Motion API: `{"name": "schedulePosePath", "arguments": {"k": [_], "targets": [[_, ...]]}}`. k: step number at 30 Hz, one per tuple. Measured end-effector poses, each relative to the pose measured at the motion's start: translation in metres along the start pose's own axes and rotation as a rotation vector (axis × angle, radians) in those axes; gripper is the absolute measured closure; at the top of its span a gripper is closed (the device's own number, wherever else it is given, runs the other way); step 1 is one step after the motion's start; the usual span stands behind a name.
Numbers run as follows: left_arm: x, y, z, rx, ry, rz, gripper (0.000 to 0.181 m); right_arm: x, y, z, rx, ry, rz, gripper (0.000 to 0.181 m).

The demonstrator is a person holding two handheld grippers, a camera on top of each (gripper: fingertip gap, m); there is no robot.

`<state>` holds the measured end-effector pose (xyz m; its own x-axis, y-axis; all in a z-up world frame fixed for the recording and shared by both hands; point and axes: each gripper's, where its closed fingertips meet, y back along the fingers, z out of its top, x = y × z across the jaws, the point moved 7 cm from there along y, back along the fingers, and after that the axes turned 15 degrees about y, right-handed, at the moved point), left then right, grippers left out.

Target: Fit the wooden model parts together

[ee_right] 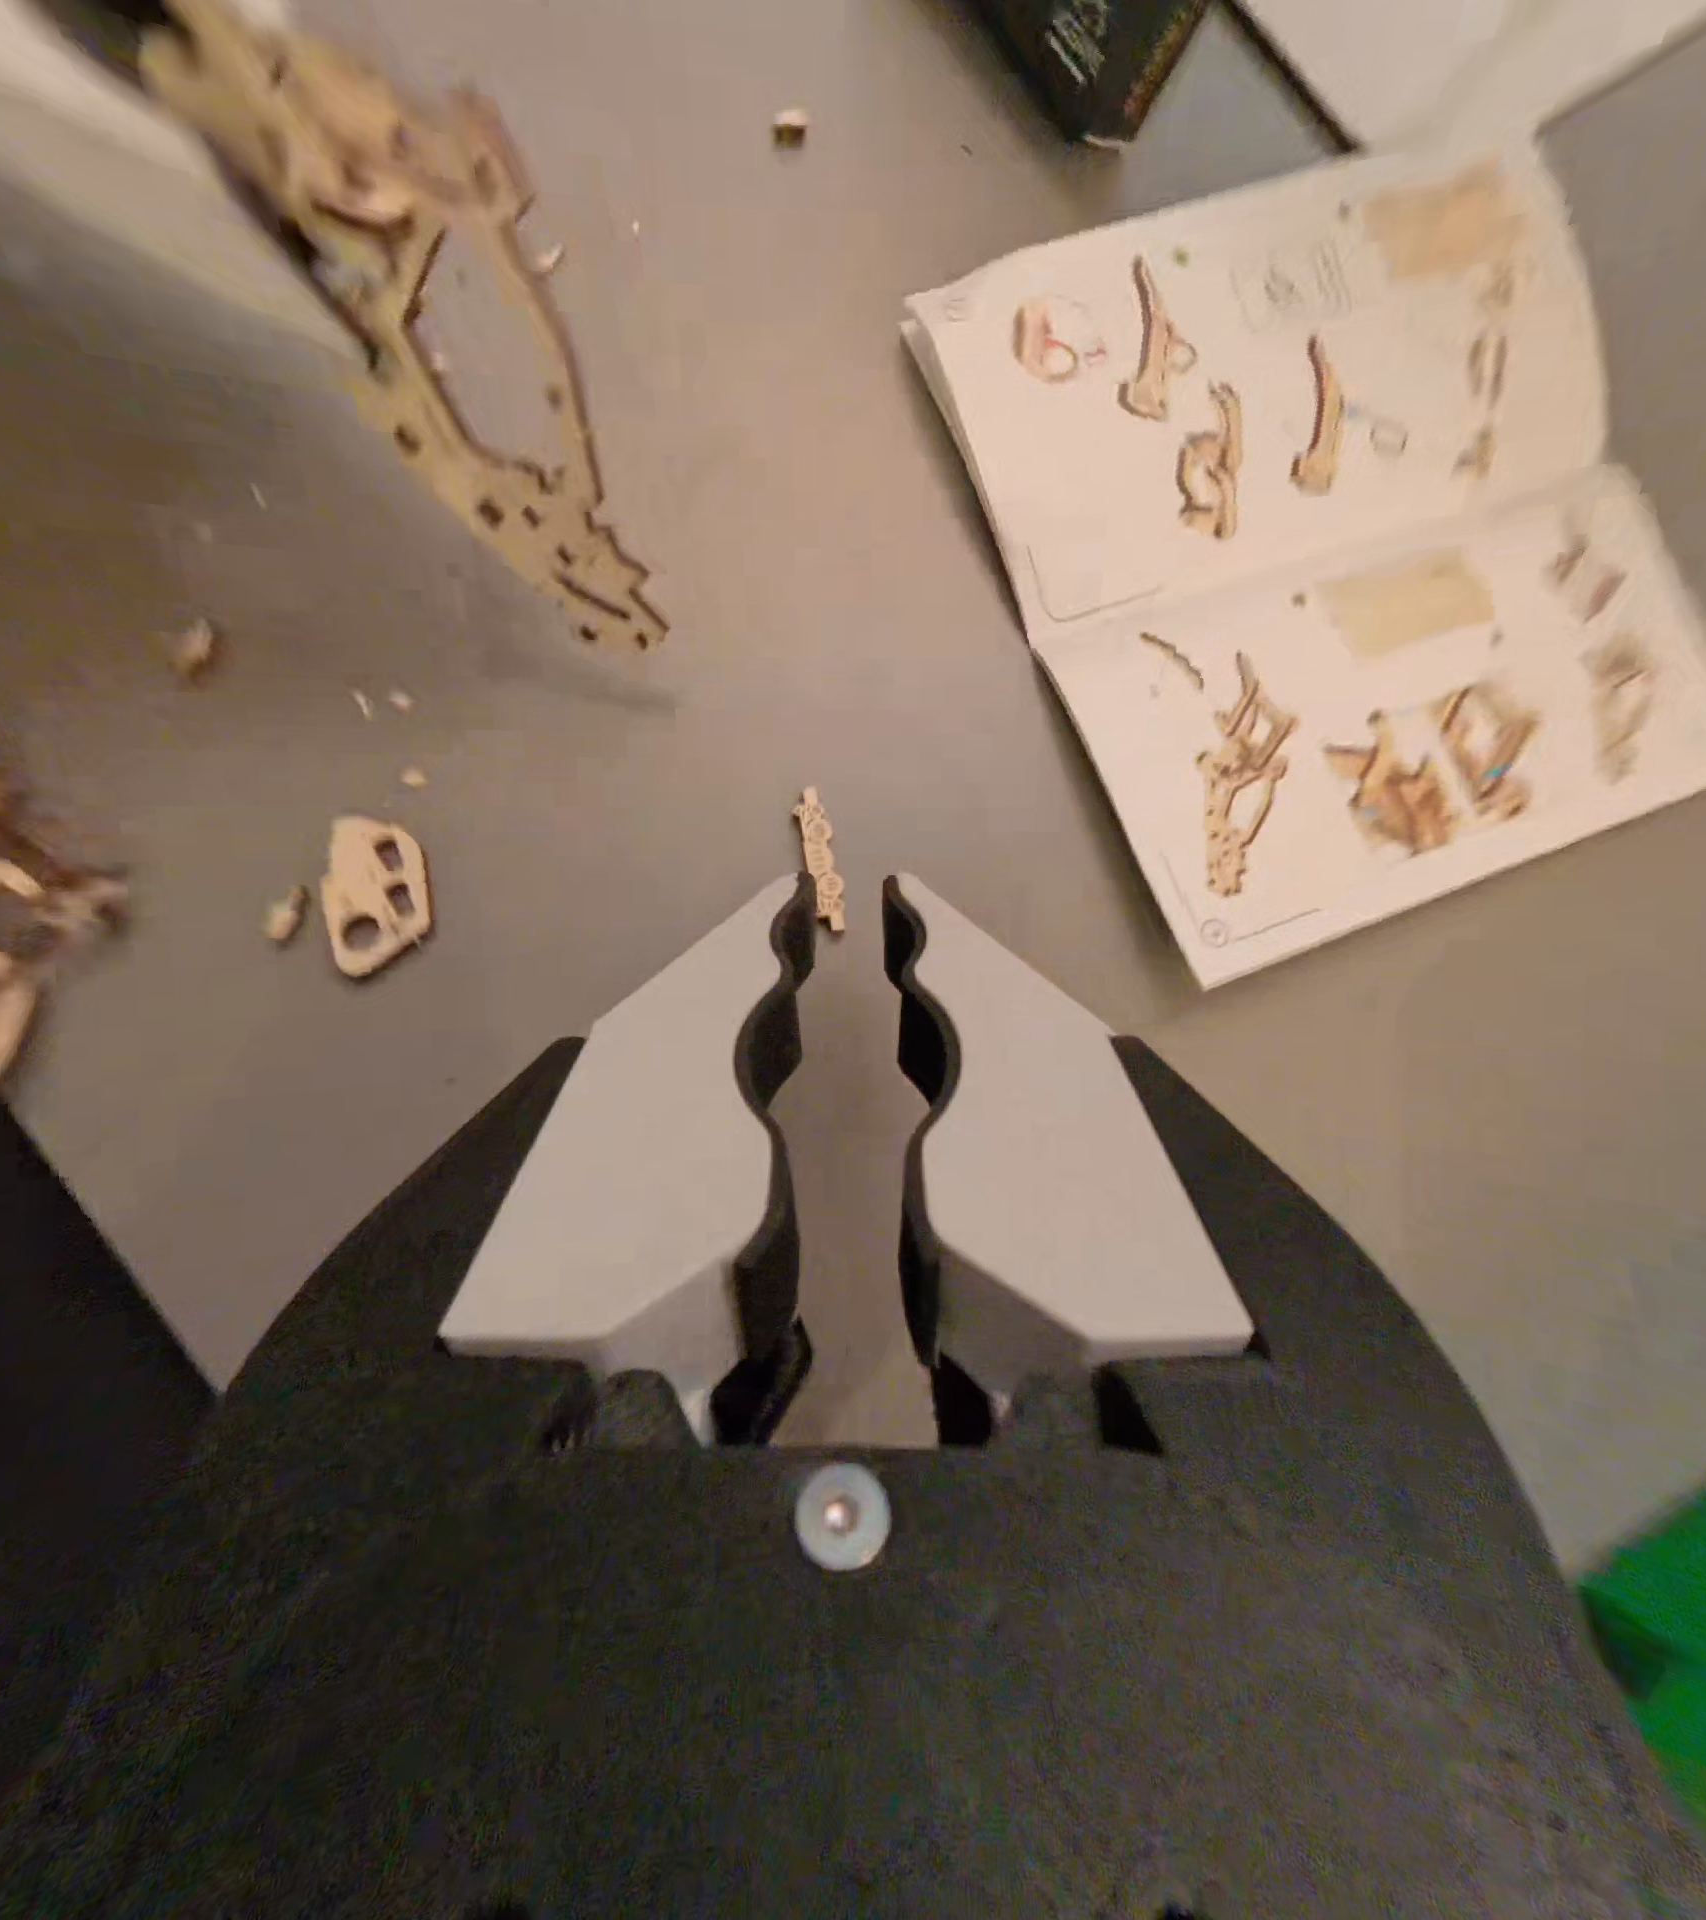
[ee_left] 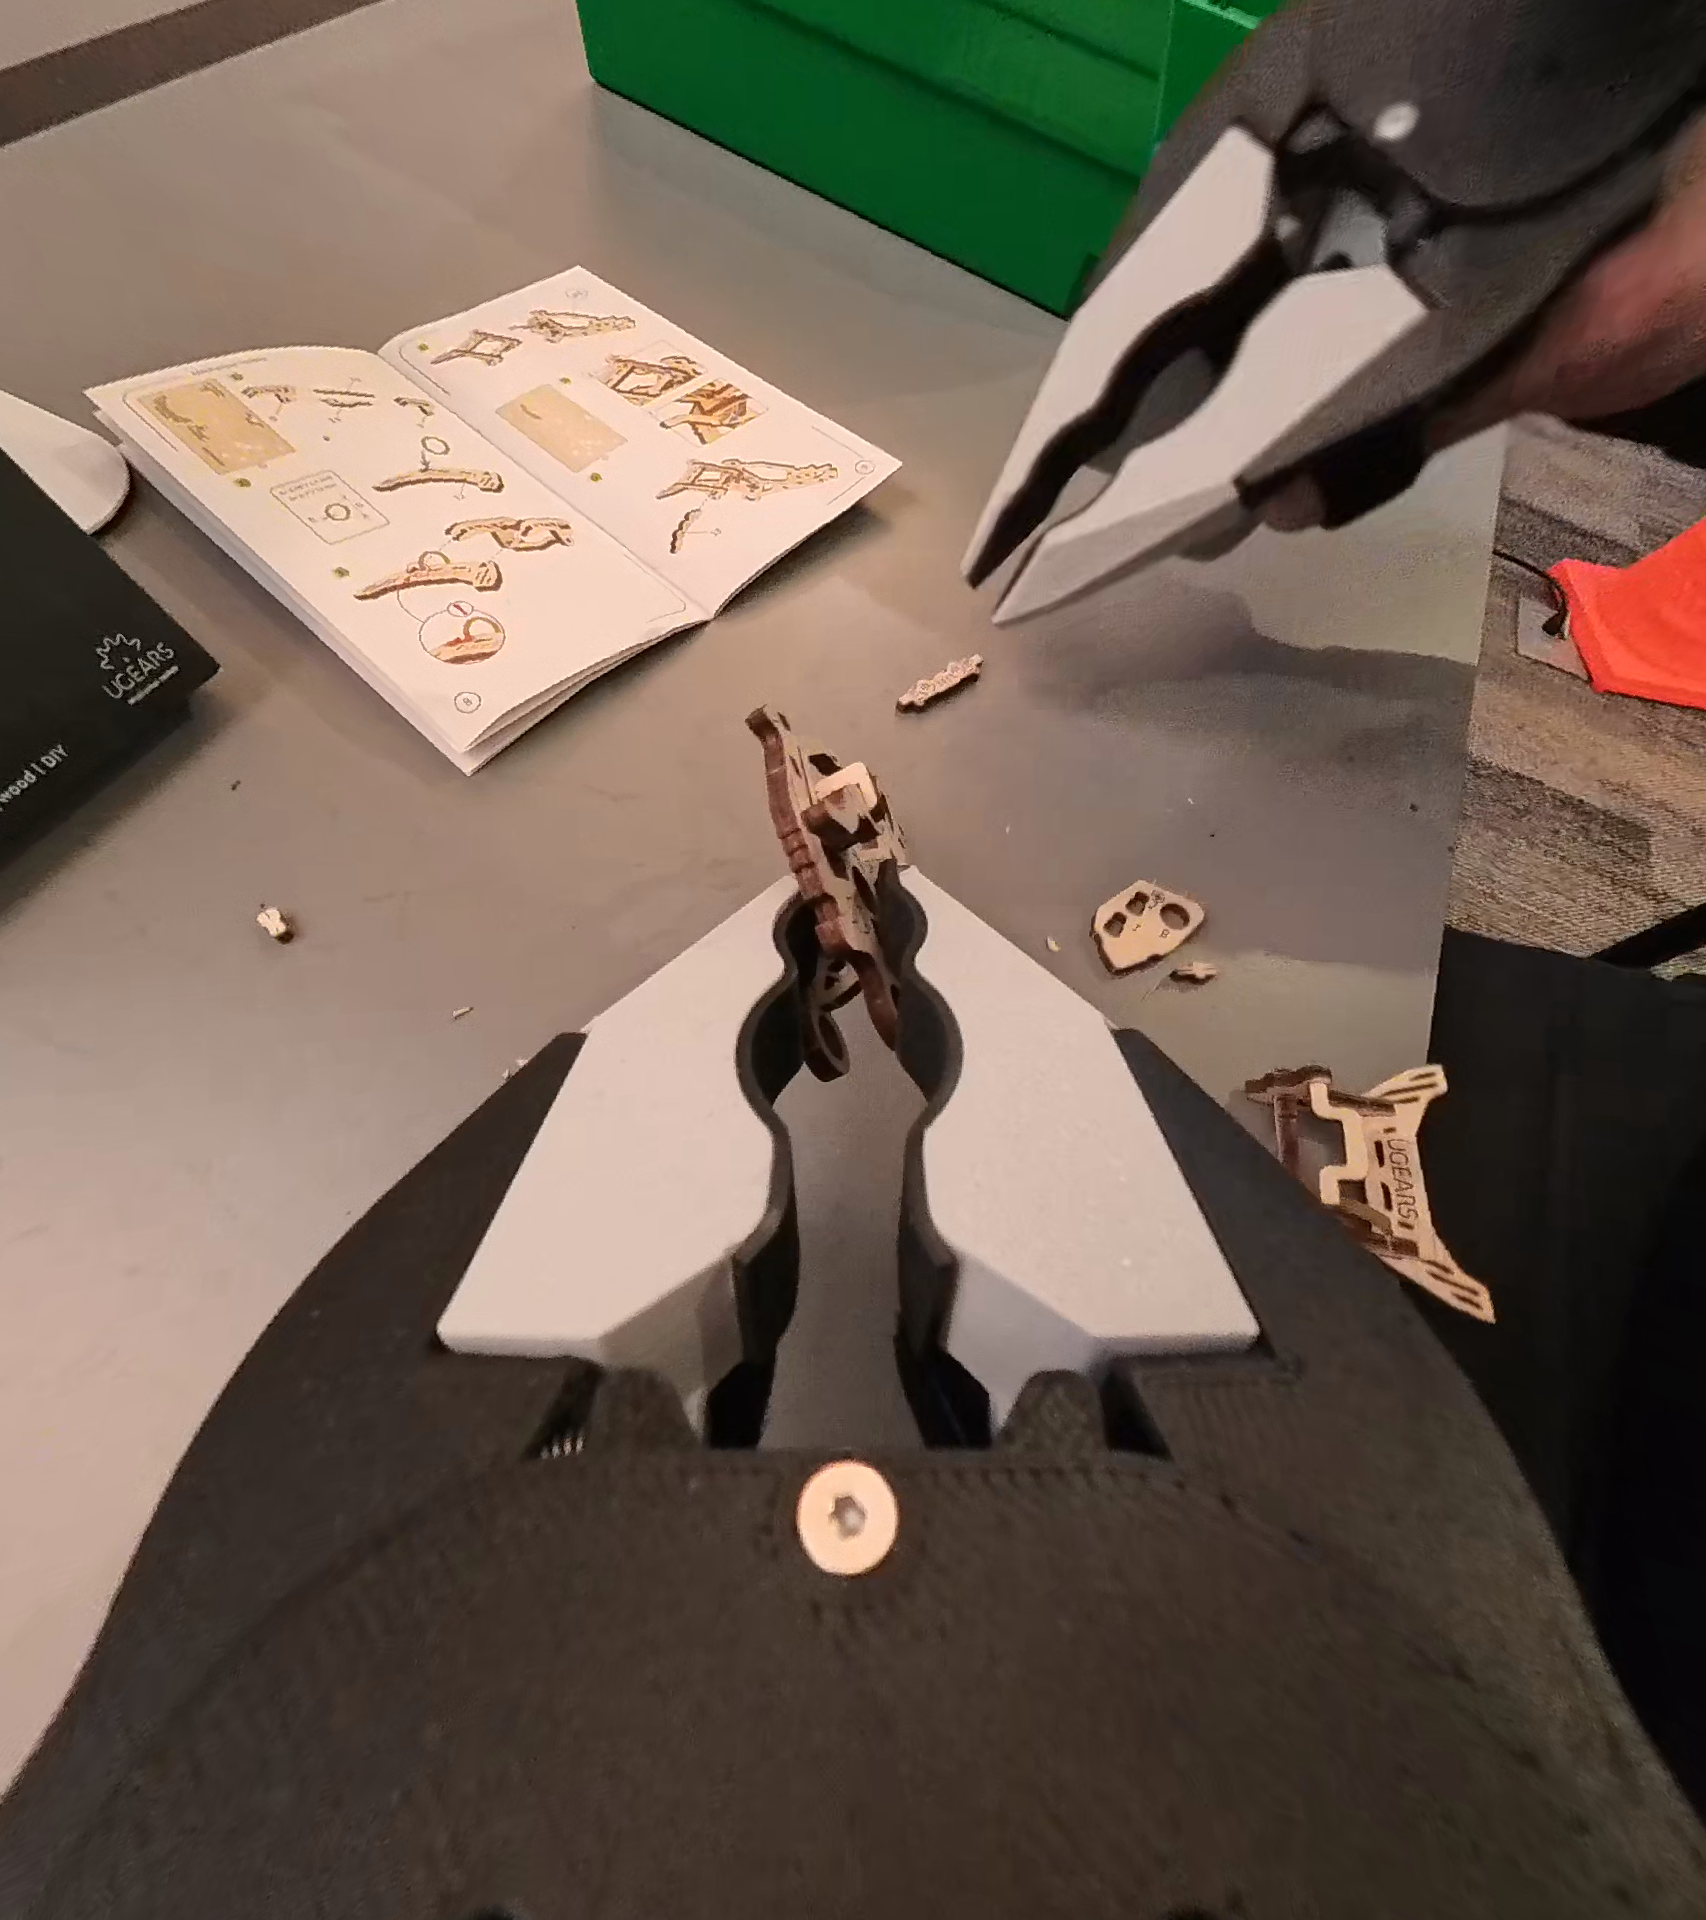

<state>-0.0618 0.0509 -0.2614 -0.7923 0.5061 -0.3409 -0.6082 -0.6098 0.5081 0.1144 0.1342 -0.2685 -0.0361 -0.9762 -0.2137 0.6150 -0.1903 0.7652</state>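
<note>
The left claw (ee_left: 844,904) was pinching a small wooden sub-assembly (ee_left: 833,831), a cluster of dark and pale laser-cut pieces that stood upright from between its grey fingertips above the grey table (ee_left: 516,935). The right claw (ee_right: 847,899) was held over the table with its fingers spread a little and nothing between them; its tips pointed down at a thin wooden strip (ee_right: 821,857) lying flat on the table just ahead of them. In the left wrist view the same right claw (ee_left: 989,597) came in from the upper right, held by a hand (ee_left: 1659,312), with the strip (ee_left: 939,683) just below its tips.

A pale perforated plate (ee_left: 1145,923) lay to the right of the left claw, and a larger wooden frame piece (ee_left: 1379,1174) sat at the table's near right edge. An open instruction booklet (ee_left: 485,488) lay farther back on the left, a black box (ee_left: 7,675) beside it, and a green bin (ee_left: 911,114) stood at the far side. Small wood chips were scattered around. The right wrist view was blurred toward its edges.
</note>
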Motion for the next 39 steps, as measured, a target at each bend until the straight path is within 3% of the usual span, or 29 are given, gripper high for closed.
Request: {"name": "schedulePosePath", "arguments": {"k": [4,12,16,20,24,29,33,39], "targets": [[0.0,0.0,0.0,-0.001,-0.002,0.001,0.172,-0.007,-0.017,-0.01,0.019,-0.113,0.135,0.17],[0.003,-0.001,-0.001,0.0,0.01,0.0,0.172,-0.003,-0.022,-0.009,-0.012,-0.079,0.131,0.18],[0.004,-0.002,-0.002,0.0,0.016,-0.002,0.172,0.007,-0.019,-0.006,0.017,0.108,0.002,0.18],[0.003,-0.003,-0.001,-0.003,0.019,0.0,0.172,0.025,-0.018,-0.003,0.145,0.606,-0.273,0.179],[0.001,-0.004,-0.001,-0.001,0.013,-0.003,0.172,0.045,-0.021,-0.006,0.186,0.811,-0.38,0.179],[-0.001,-0.004,-0.001,-0.001,0.004,-0.004,0.173,0.051,-0.014,-0.006,0.16,0.768,-0.283,0.178],[-0.002,-0.003,0.001,-0.002,-0.001,-0.003,0.173,0.039,-0.008,-0.002,0.081,0.562,-0.181,0.17],[-0.002,-0.003,0.001,-0.001,-0.004,-0.004,0.172,0.027,-0.016,-0.003,0.035,0.676,-0.102,0.167]]}}
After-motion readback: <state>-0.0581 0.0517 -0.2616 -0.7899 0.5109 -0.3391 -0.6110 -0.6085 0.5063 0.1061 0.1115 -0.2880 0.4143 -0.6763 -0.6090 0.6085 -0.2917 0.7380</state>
